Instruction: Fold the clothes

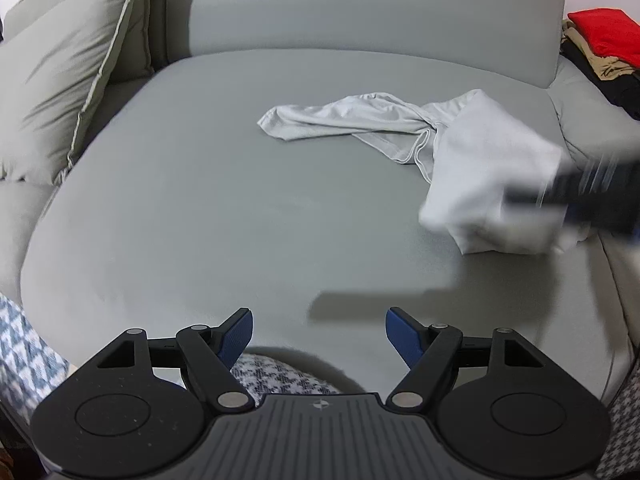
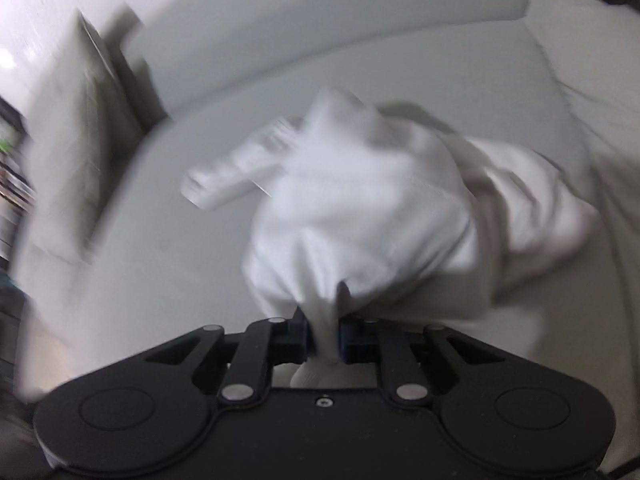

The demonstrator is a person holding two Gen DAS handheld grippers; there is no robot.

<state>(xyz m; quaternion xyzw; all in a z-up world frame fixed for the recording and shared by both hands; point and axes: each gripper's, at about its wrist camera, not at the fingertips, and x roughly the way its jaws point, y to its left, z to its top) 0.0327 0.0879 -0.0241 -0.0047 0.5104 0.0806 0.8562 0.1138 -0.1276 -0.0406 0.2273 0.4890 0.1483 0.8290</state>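
- Right tool [image 2: 323,340]: jaws nearly together, pinching a bunched fold of the white garment [image 2: 372,216]. Cloth passes between the pads and a small tuft shows behind them, toward the tool body.
- From the pinch, the garment fans out ahead of the right tool and spreads to its right; one narrow, sleeve-like part trails off ahead and to its left. This view is motion-blurred, so seams cannot be read.
- Left tool [image 1: 319,334]: jaws stand wide apart, nothing between the blue pads [image 1: 236,338]. Bare grey sofa seat [image 1: 180,216] lies directly ahead of it.
- Seen from the left tool, the white garment [image 1: 404,128] lies ahead and to the right on the seat, well apart from the left fingers; its near-right end is lifted and blurred where the right tool [image 1: 576,196] meets it.
- Grey cushion [image 1: 68,92] leans far ahead-left of the left tool.
- Pile of clothes, red piece on top [image 1: 604,36], sits far ahead-right, at the seat edge.
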